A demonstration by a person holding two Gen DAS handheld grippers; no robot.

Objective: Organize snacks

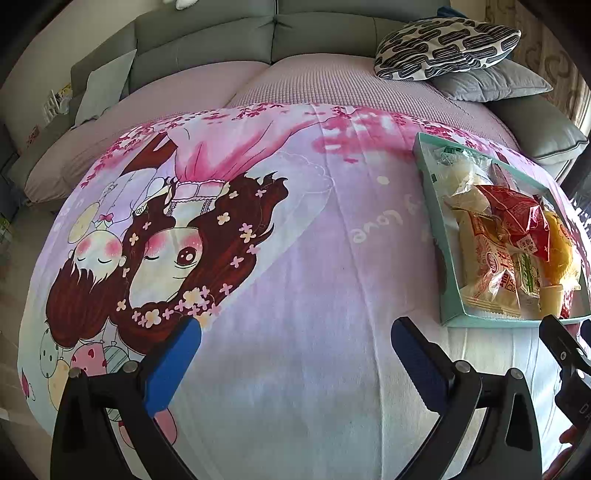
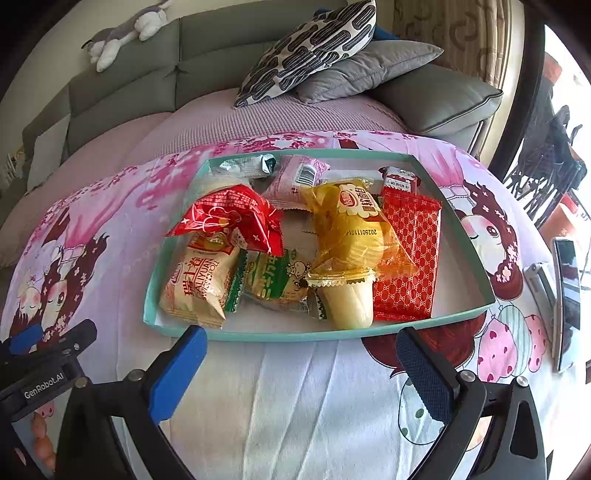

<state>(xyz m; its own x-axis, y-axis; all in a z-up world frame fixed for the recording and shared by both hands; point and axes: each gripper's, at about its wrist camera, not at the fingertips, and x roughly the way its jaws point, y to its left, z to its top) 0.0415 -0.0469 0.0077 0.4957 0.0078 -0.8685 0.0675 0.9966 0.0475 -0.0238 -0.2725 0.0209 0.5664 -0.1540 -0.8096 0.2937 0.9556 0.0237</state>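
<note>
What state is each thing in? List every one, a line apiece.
Left gripper: jaws open, empty, over the printed cloth.
Right gripper: jaws open, empty, just short of the tray.
Teal tray: flat on the cloth, holding snacks.
Red packet: sealed, atop the pile.
Yellow bread packet: sealed, leaning on the jelly cup.
Jelly cup: foil lid on, lying tilted.

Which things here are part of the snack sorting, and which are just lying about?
Job:
- shallow teal cardboard tray
- crinkled red foil packet
- yellow clear-wrapped bread
- flat red patterned wafer pack
- cream jelly cup
- beige roll packet
- pink wrapped cake

Lying about:
- black-and-white patterned cushion
- plain grey pillow
- grey plush toy
- phone
</note>
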